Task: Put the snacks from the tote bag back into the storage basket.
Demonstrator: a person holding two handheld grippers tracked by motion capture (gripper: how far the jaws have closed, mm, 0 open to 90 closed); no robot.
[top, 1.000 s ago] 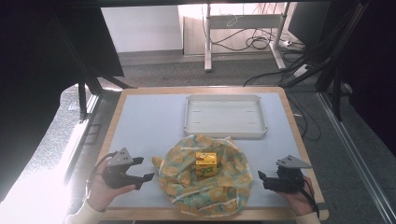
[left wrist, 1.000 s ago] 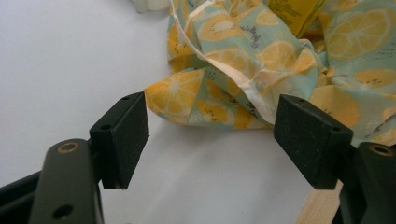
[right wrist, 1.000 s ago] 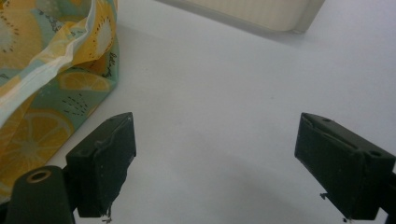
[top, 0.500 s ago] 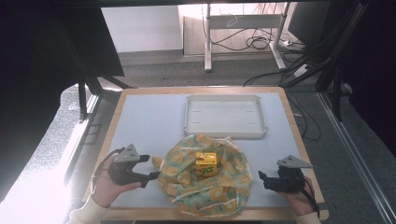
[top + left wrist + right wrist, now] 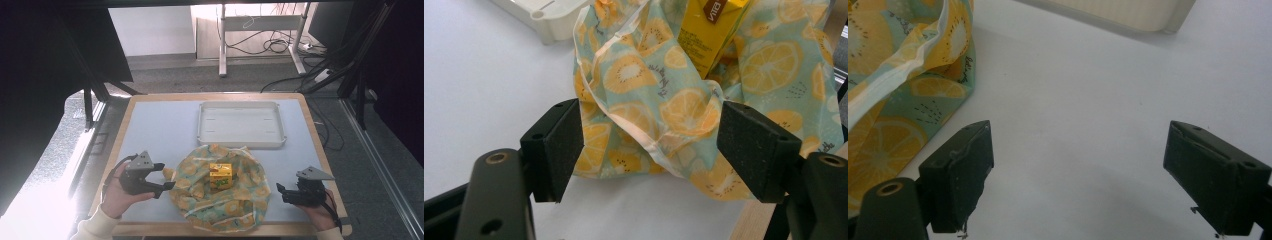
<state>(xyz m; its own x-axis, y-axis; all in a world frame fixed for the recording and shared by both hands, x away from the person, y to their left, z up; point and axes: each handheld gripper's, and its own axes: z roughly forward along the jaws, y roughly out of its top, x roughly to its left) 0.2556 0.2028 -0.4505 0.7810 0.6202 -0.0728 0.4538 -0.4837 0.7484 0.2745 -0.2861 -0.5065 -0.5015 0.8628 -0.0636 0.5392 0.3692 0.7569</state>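
Gripping step, high view: the left gripper point(image 5: 161, 176) sits at the left edge of the fruit-print cloth point(image 5: 220, 202), which lies spread on the bench point(image 5: 160, 125) near the person's side, with a yellow carton point(image 5: 220, 176) standing on its middle.
Right side, high view: the right gripper point(image 5: 281, 192) rests just off the cloth's right edge, apart from it; whether its fingers are spread cannot be told from this view.
Tray, high view: a white tray point(image 5: 241, 142) lies beyond the cloth, near its far edge.
Left fingers, left gripper view: the fingers point(image 5: 555, 145) are spread wide, with a raised fold of the cloth's hem point(image 5: 649, 142) between them; neither pad touches it yet.
Advice, left gripper view: judged from this, close on the hemmed edge itself, low and square, so both layers of the fold are caught; lift slowly so the carton point(image 5: 706, 30) does not tip.
Writing, left gripper view: the carton shows a brown tab with white letters, apparently "VITA"; small dark script printed on the cloth cannot be read.
Right fingers, right gripper view: the fingers point(image 5: 960, 170) are spread, with bare bench between them; the cloth point(image 5: 903, 100) lies to their left, untouched.
Advice, right gripper view: shift toward the cloth's edge before closing.
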